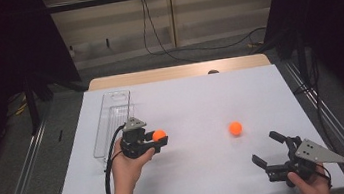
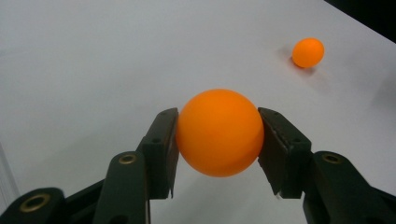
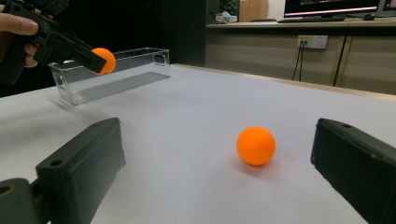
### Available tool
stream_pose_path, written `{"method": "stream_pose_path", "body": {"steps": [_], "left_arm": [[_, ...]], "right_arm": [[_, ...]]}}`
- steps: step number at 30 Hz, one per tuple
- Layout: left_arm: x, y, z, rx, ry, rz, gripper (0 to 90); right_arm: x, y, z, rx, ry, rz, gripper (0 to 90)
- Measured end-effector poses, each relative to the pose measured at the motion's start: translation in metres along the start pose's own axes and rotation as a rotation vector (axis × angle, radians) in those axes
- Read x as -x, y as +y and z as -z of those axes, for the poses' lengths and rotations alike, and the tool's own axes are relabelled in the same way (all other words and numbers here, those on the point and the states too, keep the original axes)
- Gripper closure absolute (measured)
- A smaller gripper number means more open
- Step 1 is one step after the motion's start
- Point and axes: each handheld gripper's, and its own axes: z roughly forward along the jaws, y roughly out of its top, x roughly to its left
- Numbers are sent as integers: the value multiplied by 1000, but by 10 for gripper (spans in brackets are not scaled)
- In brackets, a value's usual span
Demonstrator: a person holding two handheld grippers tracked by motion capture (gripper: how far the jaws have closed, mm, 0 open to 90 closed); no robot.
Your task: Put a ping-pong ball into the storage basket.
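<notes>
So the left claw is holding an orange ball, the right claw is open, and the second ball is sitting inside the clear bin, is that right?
Not quite. The second ball is not in the clear bin; it lies on the white table, ahead of the open right claw, as the high view shows. The rest holds: the left claw is shut on the other ball.
</notes>
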Motion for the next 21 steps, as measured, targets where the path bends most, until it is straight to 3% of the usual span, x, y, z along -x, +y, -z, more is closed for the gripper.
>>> {"method": "stream_pose_path", "body": {"steps": [21], "left_arm": [[-6,0,5,9,14,7,509]], "right_arm": [[0,0,0,3,-2,-3,19]]}}
